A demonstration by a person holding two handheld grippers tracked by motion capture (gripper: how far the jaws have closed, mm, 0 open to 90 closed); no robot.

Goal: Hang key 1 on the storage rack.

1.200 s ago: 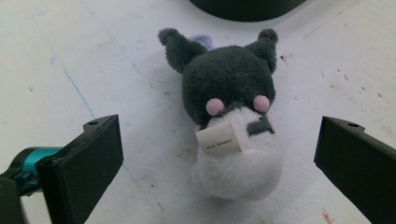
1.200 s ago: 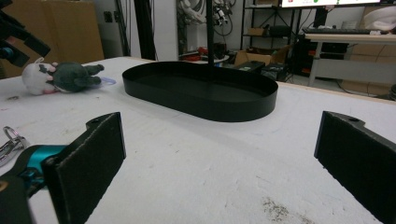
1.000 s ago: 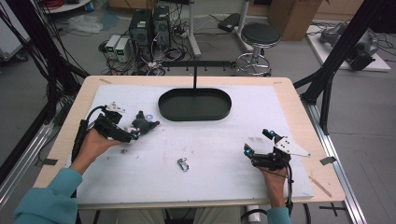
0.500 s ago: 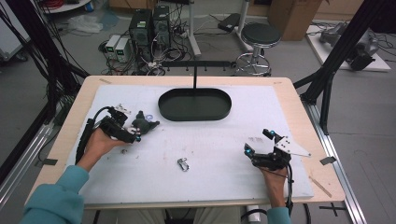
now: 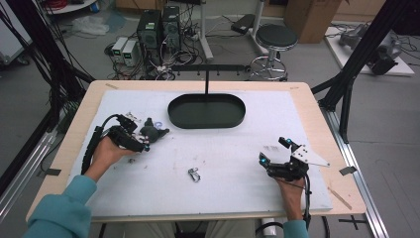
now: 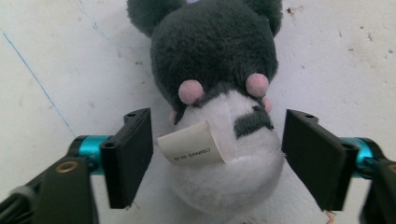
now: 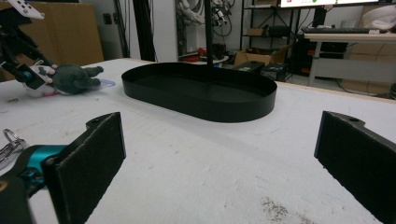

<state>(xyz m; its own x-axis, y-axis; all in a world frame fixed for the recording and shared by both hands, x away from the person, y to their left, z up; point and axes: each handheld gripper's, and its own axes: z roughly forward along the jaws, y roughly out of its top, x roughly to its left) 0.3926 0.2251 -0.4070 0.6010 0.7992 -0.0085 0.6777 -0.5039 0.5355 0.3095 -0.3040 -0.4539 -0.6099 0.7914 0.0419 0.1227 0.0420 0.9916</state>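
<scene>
Grasping is the step in hand: the left gripper (image 6: 217, 154) sits over a plush toy (image 6: 219, 102) at the left of the high view, and its jaws have just been closing with the toy's white belly between them. In the left gripper view the pads still stand slightly apart from the plush on both sides, so nothing is pinched yet. The toy lies on the white table cover (image 5: 233, 163), grey head pointing toward the top of the left gripper view, a paper tag (image 6: 191, 147) across its belly. My reading is that the next move calls for the jaws to finish closing on the soft body, squarely enough that it does not squirt out, before a lift, perhaps toward the black oval tray (image 5: 206, 110) at upper centre.

The right gripper (image 5: 276, 154) rests at lower right, jaws spread wide with nothing between them. A small metal clip (image 5: 193, 174) lies near the bottom centre. Beyond the table are computers, cables and a stool (image 5: 276, 37) on the grey floor.
</scene>
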